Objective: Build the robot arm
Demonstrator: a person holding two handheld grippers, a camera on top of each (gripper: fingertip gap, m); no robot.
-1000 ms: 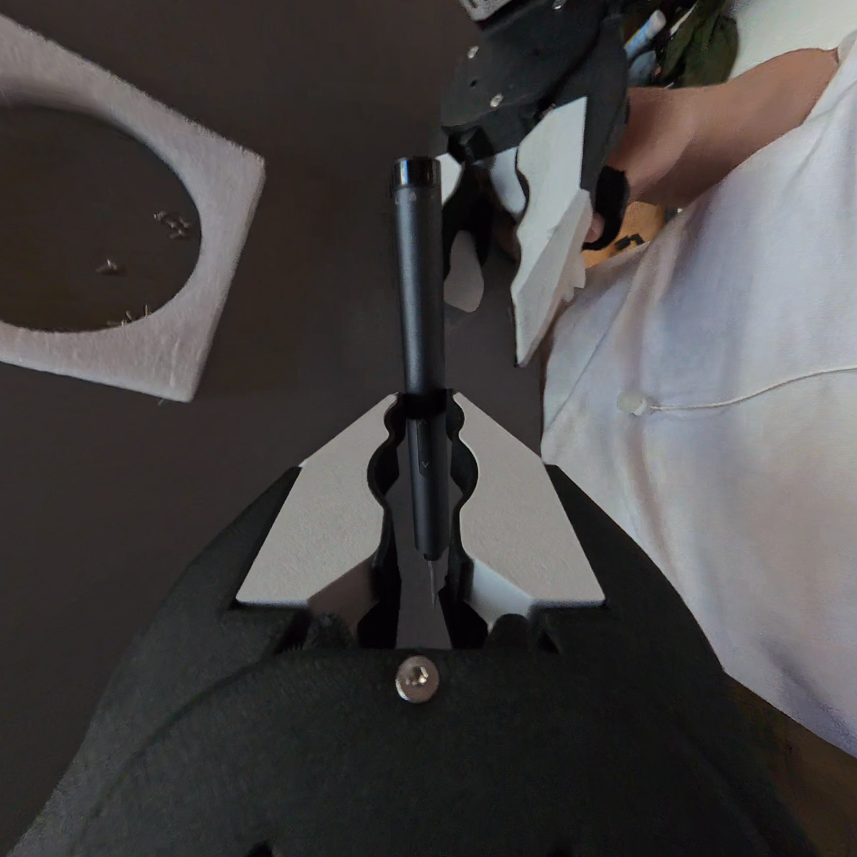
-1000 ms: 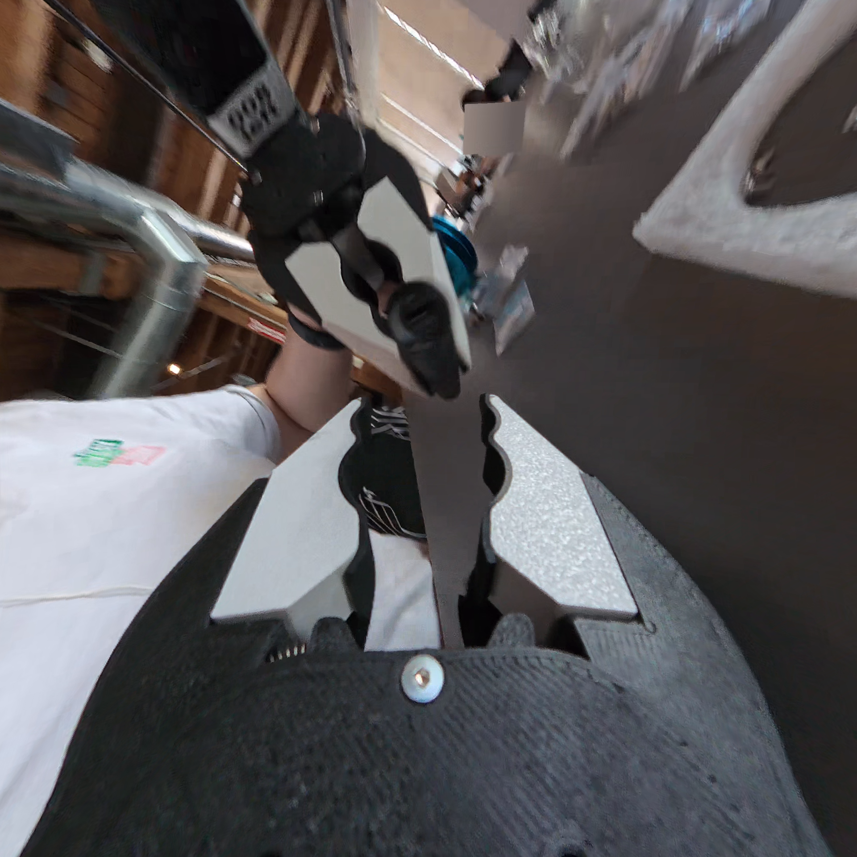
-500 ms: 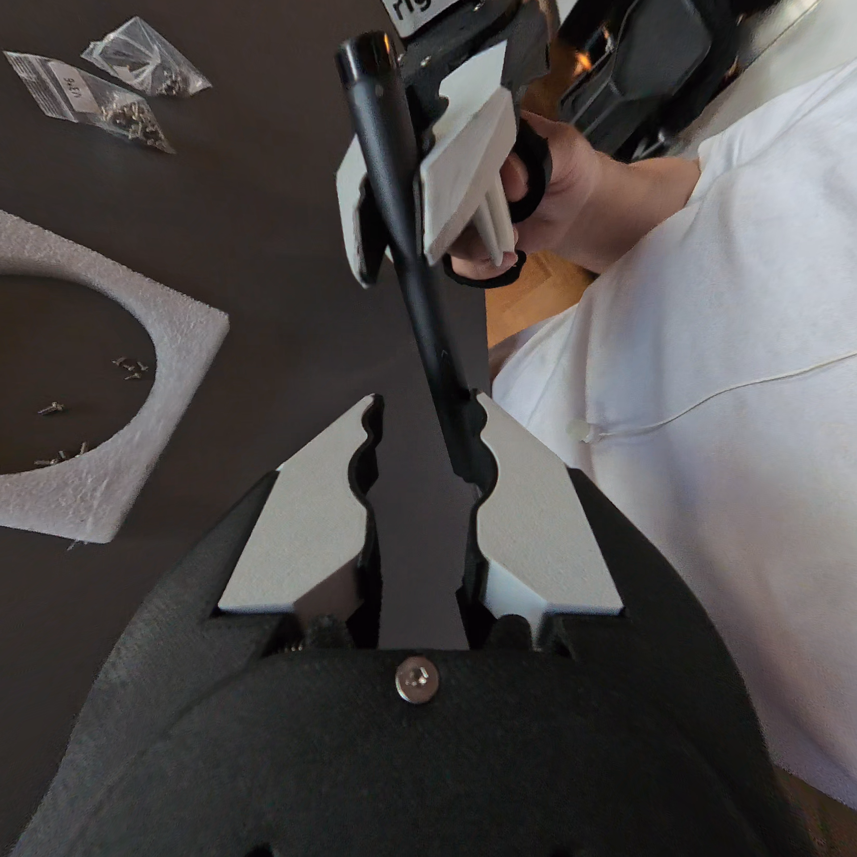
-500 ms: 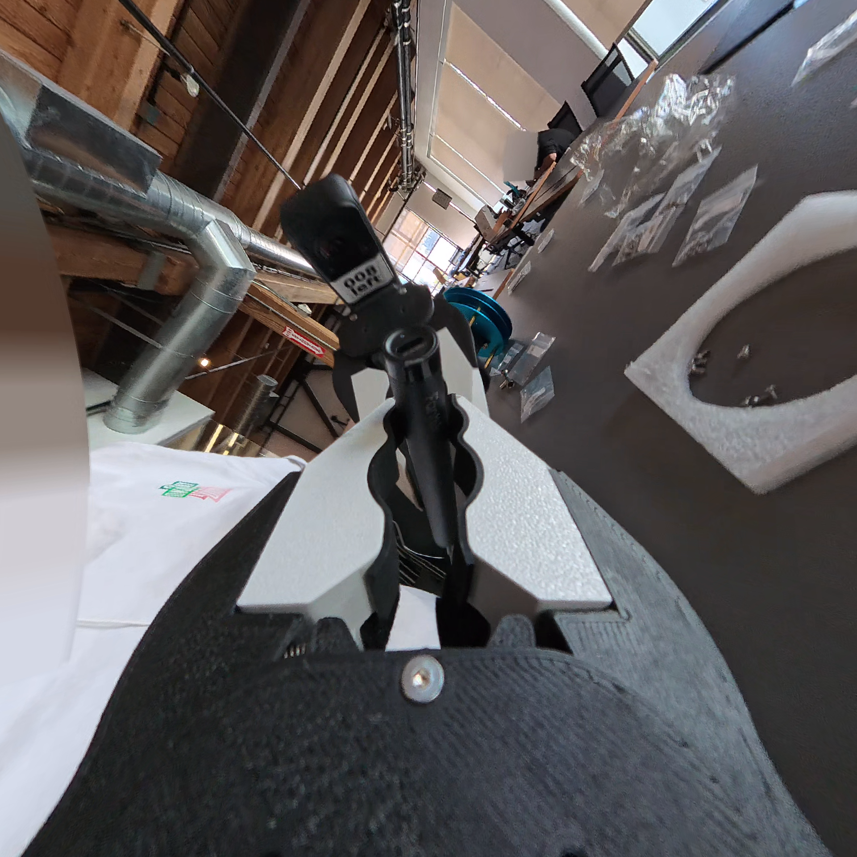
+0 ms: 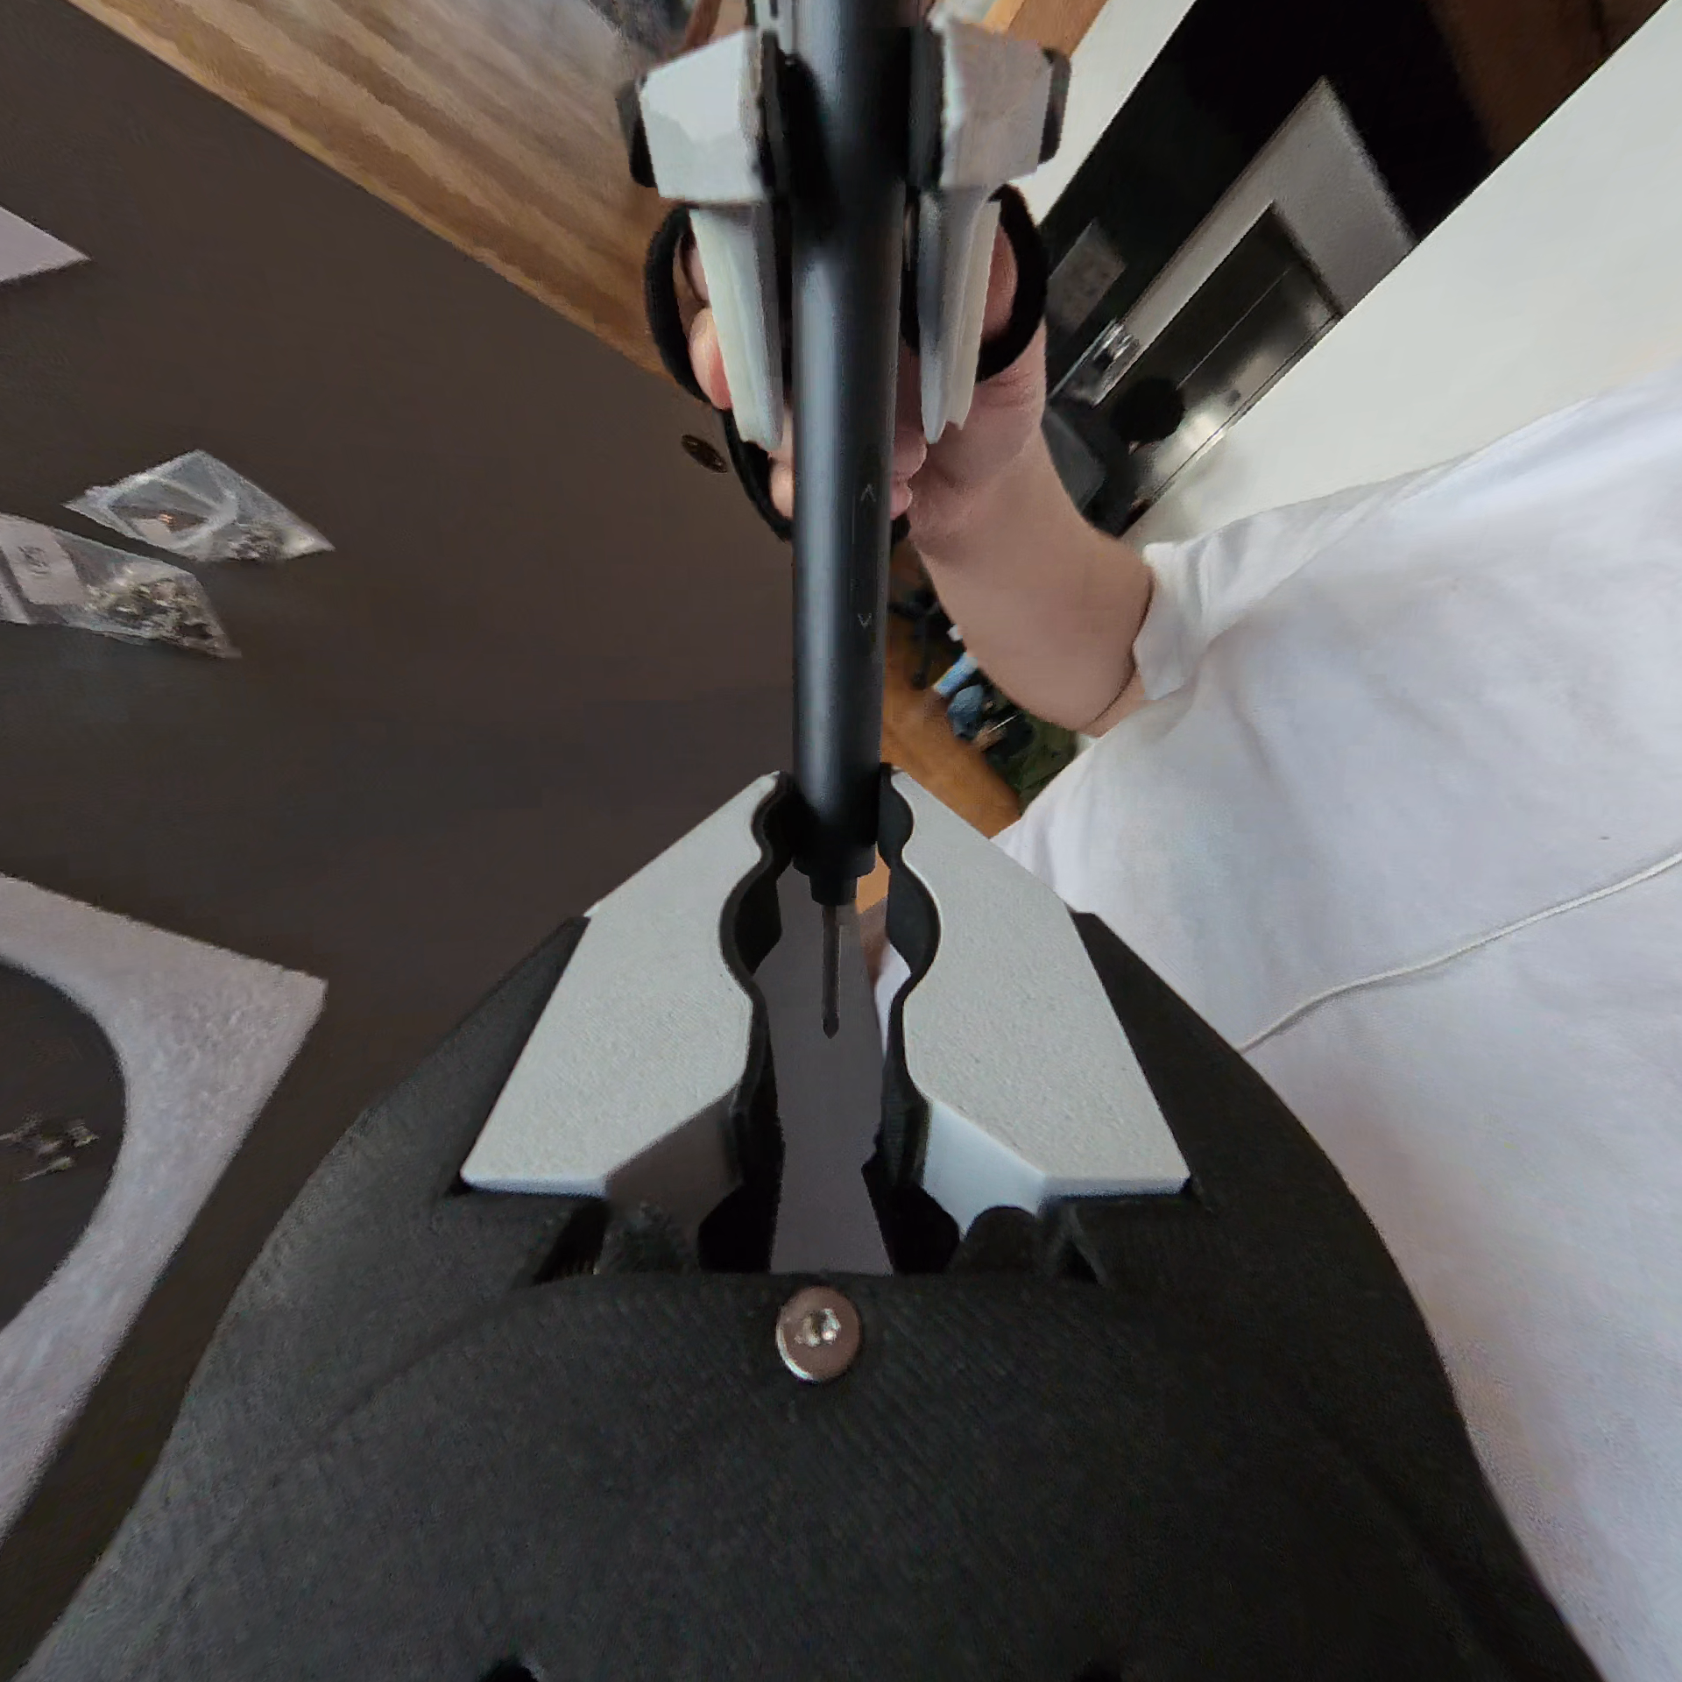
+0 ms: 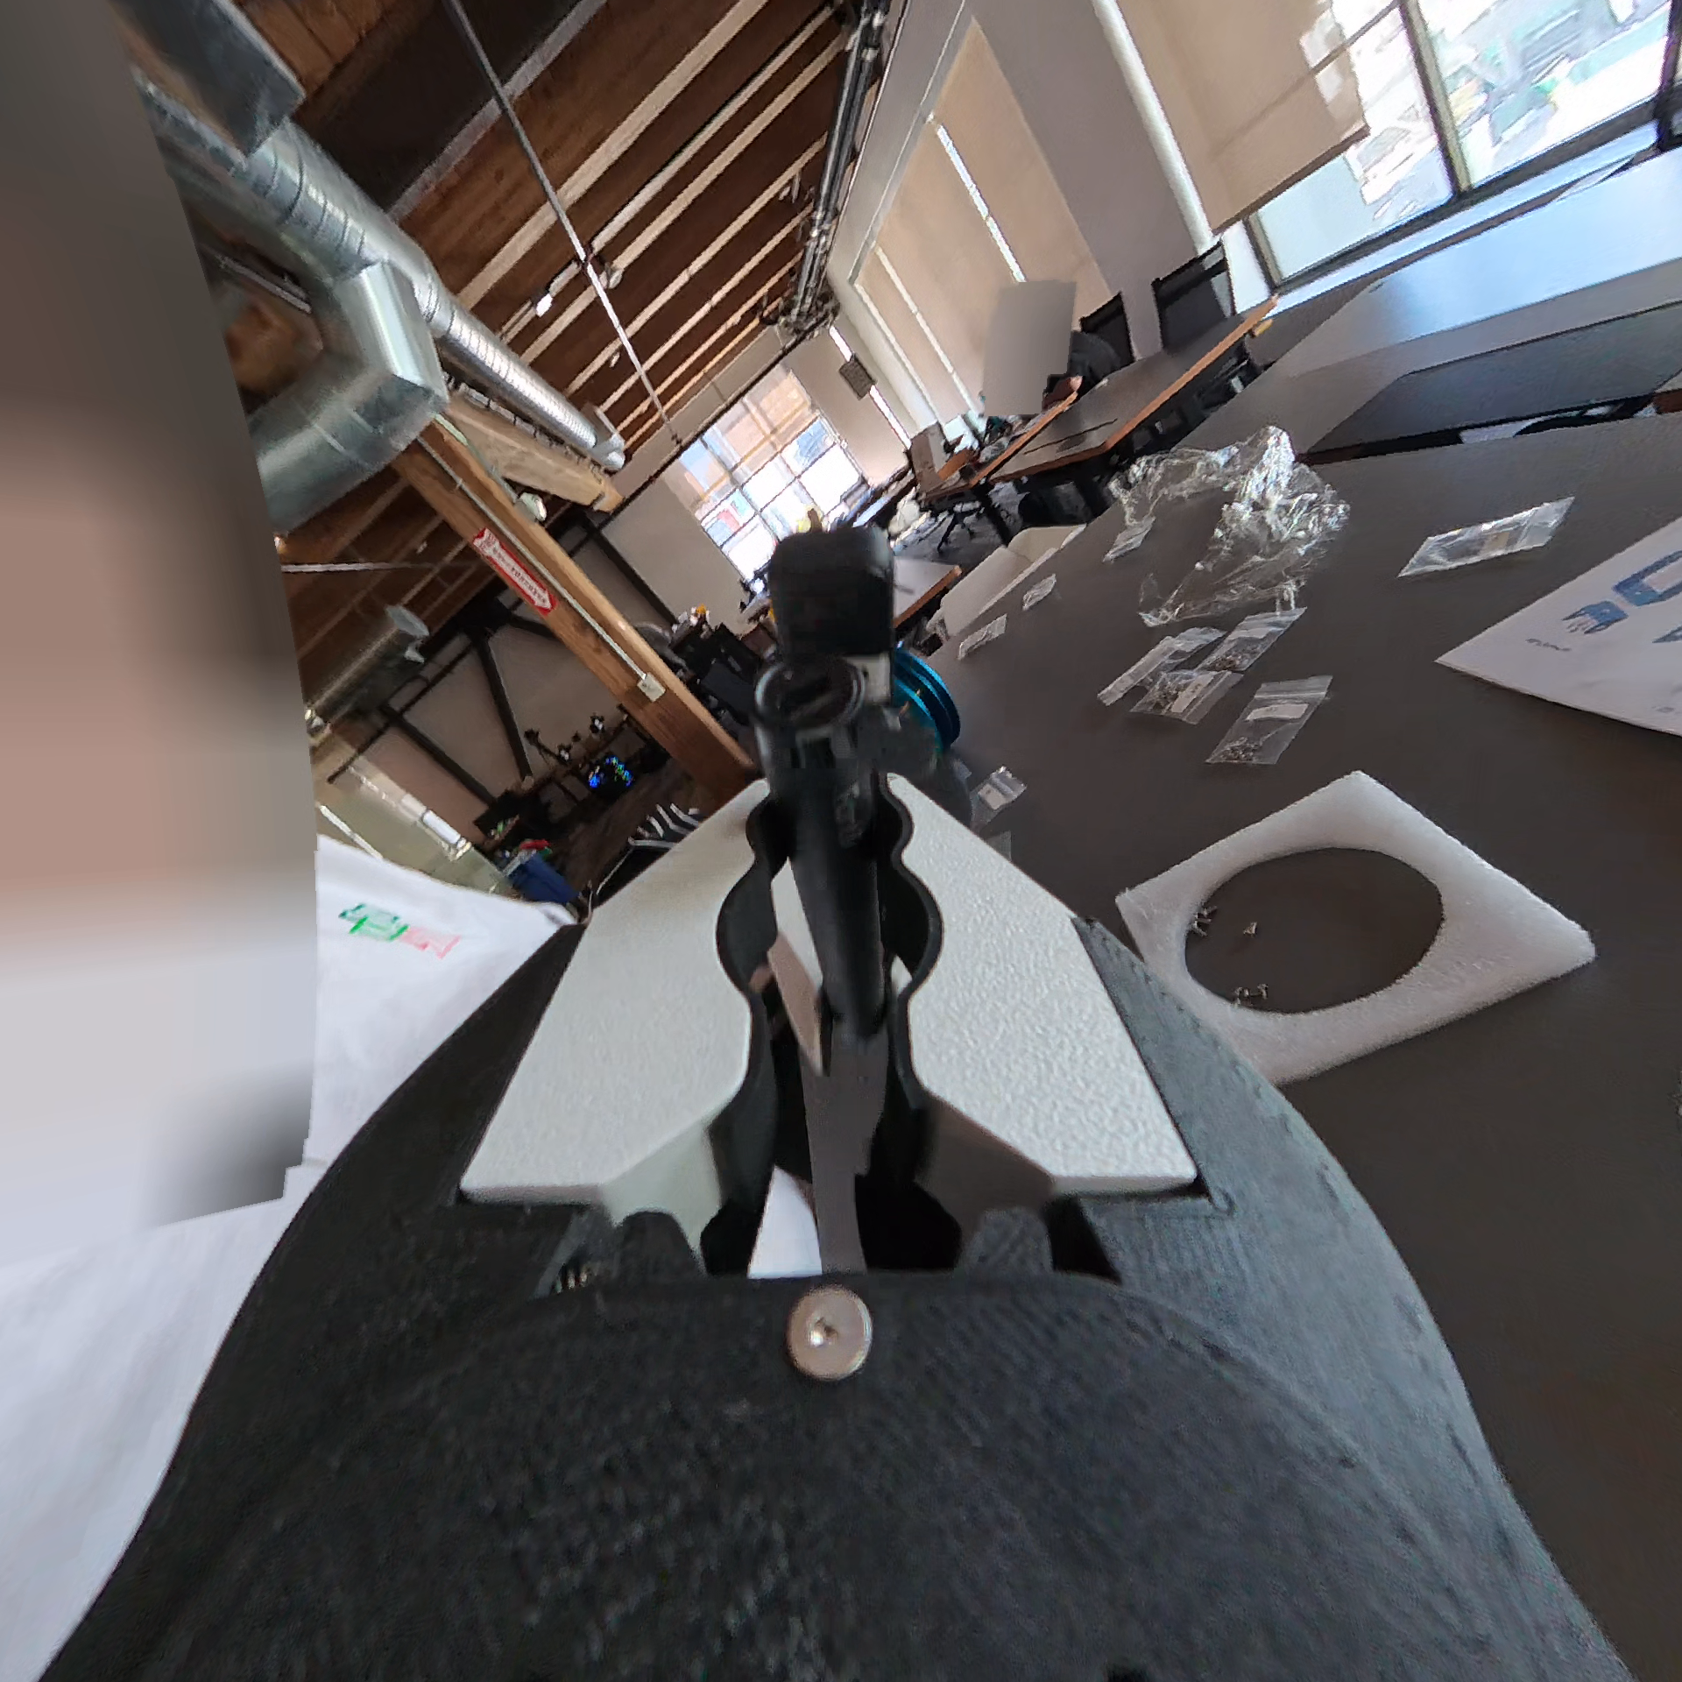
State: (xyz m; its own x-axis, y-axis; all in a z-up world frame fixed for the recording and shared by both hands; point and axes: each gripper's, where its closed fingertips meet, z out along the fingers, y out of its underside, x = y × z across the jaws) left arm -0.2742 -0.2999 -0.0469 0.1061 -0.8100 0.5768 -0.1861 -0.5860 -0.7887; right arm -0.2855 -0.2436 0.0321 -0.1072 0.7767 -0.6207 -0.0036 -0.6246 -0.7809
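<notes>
A black pen-shaped screwdriver (image 5: 835,564) spans between both grippers, above the dark table (image 5: 410,728). My left gripper (image 5: 833,805) is shut on its front end, just behind the thin bit (image 5: 830,983), which points back between the fingers. My right gripper (image 6: 828,819) is shut on the screwdriver's rear part (image 6: 833,892). It also shows in the left wrist view (image 5: 846,136), clamped around the body at the top. The left gripper's black body (image 6: 828,601) shows beyond the screwdriver in the right wrist view.
A white foam frame (image 5: 200,1047) (image 6: 1292,1047) lies on the table, with small screws (image 6: 1247,928) in its round hole. Clear bags of hardware (image 5: 182,519) (image 6: 1183,673), crumpled plastic (image 6: 1247,519) and a printed sheet (image 6: 1593,637) lie farther off. A person's white shirt (image 5: 1365,819) is close by. My hands' fingertips stand some 9 centimeters from each other.
A second ago only the left gripper held the screwdriver. The right gripper closed on its rear end, the left opened, slid toward the bit end and shut on it again.
</notes>
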